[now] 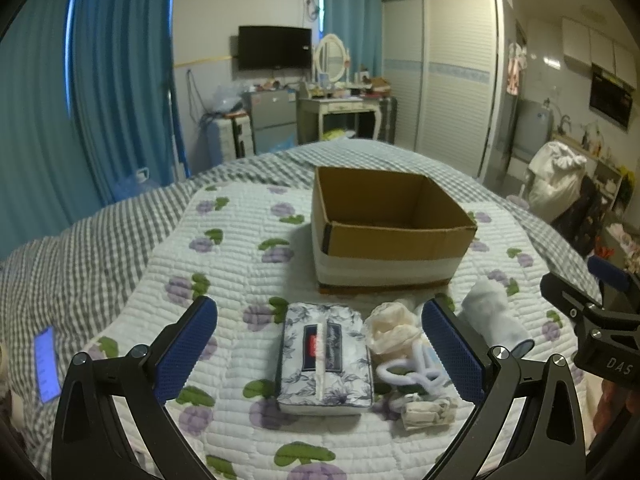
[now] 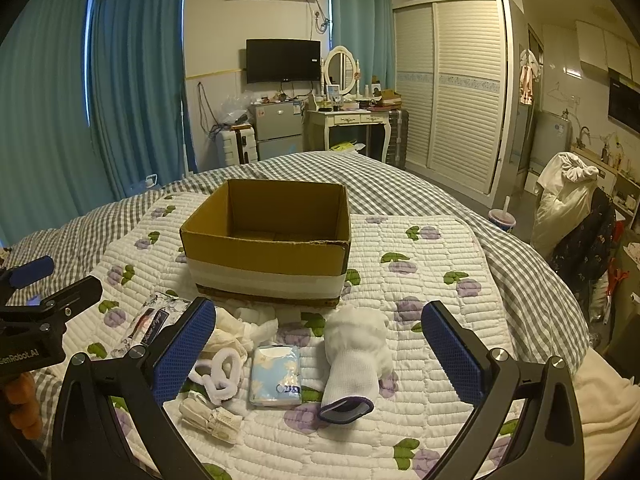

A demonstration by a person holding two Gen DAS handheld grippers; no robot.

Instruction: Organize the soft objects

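While both tools hover above the bed (image 2: 520, 264), nothing is gripped. Left hand-held gripper (image 1: 320, 354): jaws wide, empty, framing the tissue pack (image 1: 326, 360). Right hand-held gripper (image 2: 318, 354): jaws wide, empty, framing the sock (image 2: 354, 360) and blue packet (image 2: 276, 374).

Box (image 2: 268, 240): open cardboard, upright on the quilt (image 2: 432, 280), behind the soft items, apart from them.

Items lying on the quilt in front of the box: tissue pack, cream cloth (image 1: 390, 328), white loop (image 2: 218, 372), blue packet, sock, small folded bundle (image 2: 210, 418). The cloth touches the tissue pack's right edge.
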